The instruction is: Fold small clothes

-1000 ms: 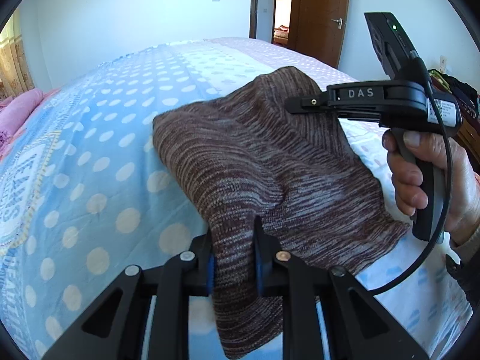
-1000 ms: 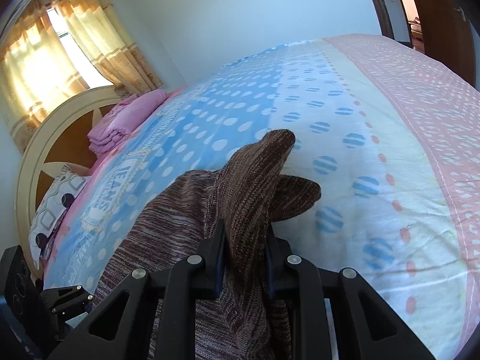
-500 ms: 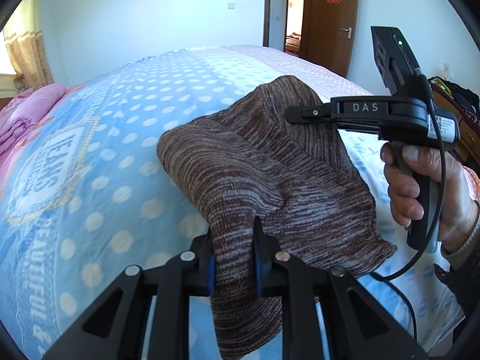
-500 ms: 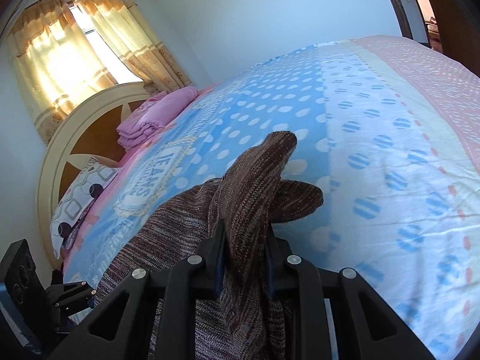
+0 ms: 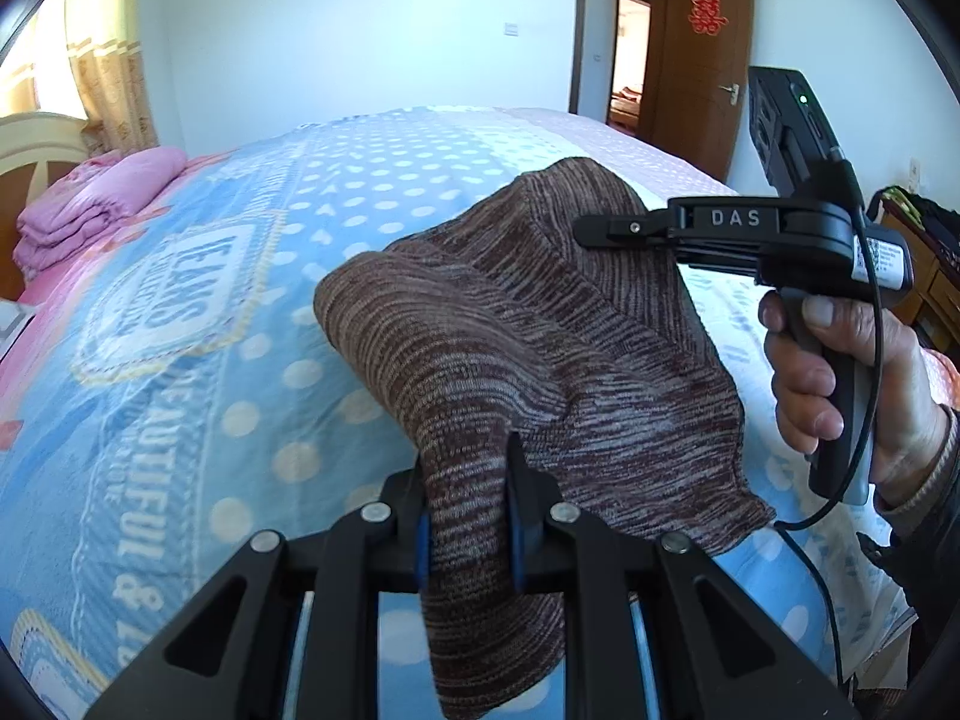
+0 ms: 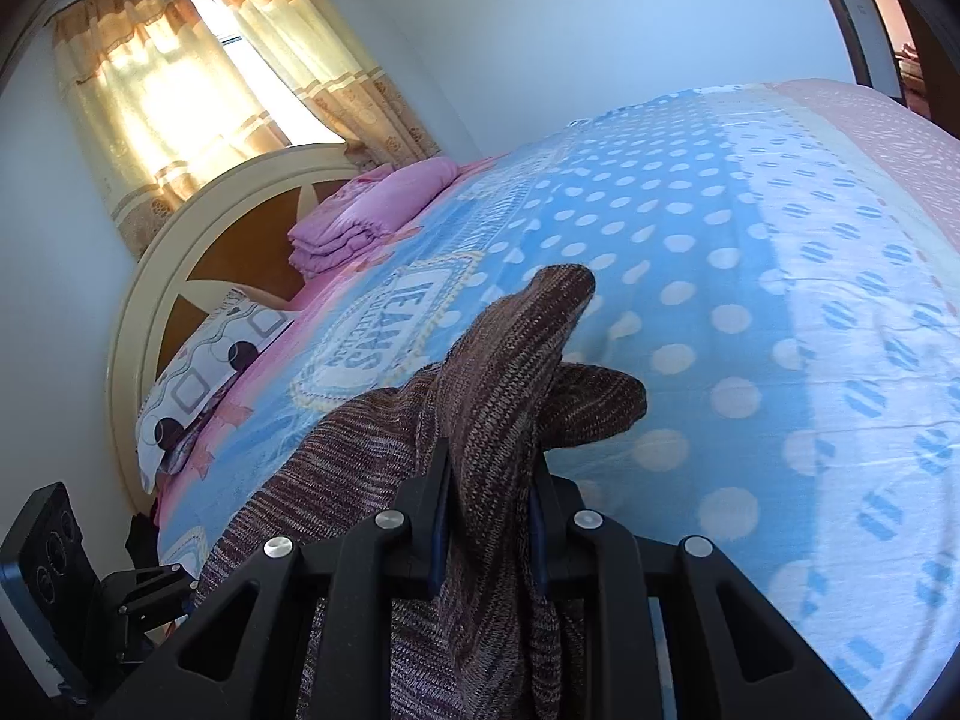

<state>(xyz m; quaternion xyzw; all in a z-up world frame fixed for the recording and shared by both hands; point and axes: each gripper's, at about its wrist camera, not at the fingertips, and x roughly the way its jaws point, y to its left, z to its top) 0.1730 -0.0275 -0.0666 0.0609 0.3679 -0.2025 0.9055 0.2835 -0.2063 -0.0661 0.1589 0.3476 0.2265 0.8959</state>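
Knit garment [image 5: 540, 324] held above the bed [image 5: 180, 360] by both claws.
Left claw [image 5: 468, 516] at 6 o'clock and right claw [image 6: 487, 525] are clamped on bunched cloth; uneven tension could skew the fold.

Polka-dot bedspread [image 6: 750, 276], folded pink blanket [image 6: 372, 210] by the headboard [image 6: 198, 252], patterned pillow [image 6: 198, 372], curtained window [image 6: 198, 78], wooden door [image 5: 699, 60].

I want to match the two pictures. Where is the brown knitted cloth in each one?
Left wrist view: the cloth fills the middle, pinched in the left tool at the bottom, right tool gripping its far end.
Right wrist view: bottom middle, bunched up in the right tool.
Shared landmark: the pink folded blanket by the headboard.
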